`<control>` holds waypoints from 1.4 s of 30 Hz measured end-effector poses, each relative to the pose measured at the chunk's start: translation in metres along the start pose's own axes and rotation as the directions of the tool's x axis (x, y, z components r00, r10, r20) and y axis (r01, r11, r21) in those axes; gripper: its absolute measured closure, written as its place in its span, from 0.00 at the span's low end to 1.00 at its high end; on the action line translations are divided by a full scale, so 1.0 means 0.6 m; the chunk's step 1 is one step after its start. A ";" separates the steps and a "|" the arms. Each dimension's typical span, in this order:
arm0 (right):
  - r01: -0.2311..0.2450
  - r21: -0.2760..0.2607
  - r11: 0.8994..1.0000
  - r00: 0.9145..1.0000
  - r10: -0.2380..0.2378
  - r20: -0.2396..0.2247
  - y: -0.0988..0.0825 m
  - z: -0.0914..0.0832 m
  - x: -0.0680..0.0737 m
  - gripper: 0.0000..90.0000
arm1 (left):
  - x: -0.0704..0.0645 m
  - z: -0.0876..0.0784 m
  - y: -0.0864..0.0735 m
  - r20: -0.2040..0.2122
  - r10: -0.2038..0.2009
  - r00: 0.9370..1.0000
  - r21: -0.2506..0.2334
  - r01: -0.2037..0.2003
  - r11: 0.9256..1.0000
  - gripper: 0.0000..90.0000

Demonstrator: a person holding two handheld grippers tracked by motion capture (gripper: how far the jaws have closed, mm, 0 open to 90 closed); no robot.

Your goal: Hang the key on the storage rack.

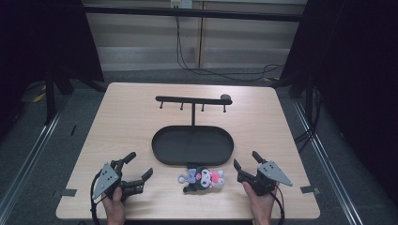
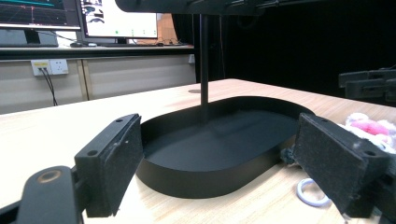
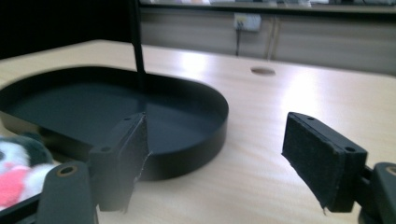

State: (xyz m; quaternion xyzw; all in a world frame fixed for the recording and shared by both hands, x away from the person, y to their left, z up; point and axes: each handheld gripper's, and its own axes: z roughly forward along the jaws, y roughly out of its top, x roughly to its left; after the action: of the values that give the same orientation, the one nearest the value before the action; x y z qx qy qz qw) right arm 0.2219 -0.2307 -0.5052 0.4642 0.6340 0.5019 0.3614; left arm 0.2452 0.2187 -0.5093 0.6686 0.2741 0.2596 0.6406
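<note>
The plush keychain lies on the table in the lower middle of the high view, just in front of the black tray and between the two hand-held grippers. The left hand-held gripper is at the lower left, its jaws wide apart and holding nothing. The right hand-held gripper is at the lower right, also wide open and empty. Both are near the toy but do not touch it.

I judge the work is at its very start: the approach before the pick. In the left gripper view the white ring of the keychain lies flat on the table beside the right jaw. The rack with its pegs stands behind the tray, in the upper middle. Probably the next move needs one gripper to come down over the plush body and close gently, so the ring hangs free for a peg.
</note>
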 end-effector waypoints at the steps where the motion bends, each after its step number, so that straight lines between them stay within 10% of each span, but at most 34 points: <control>1: -0.009 0.015 1.000 1.000 0.009 -0.012 0.001 0.002 0.000 0.27 | 0.000 0.000 0.000 0.003 0.004 1.000 -0.001 -0.004 1.000 0.17; 12: 0.019 0.100 0.995 0.994 -0.008 -0.110 0.028 -0.002 0.022 0.44 | 0.000 0.000 0.000 -0.004 -0.004 1.000 -0.001 0.004 1.000 0.17; 29: 0.033 0.163 0.986 0.953 0.018 -0.304 0.074 0.004 0.028 0.64 | 0.000 0.000 0.000 -0.003 0.001 1.000 0.001 -0.001 1.000 0.17; 42: 0.073 0.213 0.974 0.933 0.009 -0.359 0.102 0.020 0.042 0.57 | 0.001 0.000 0.000 0.001 0.005 1.000 0.002 -0.005 1.000 0.17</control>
State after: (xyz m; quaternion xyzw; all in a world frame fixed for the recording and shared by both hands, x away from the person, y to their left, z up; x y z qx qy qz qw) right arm 0.2392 -0.1992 -0.4482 0.3922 0.7489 0.4978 0.1938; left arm 0.2455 0.2191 -0.5092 0.6701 0.2725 0.2606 0.6394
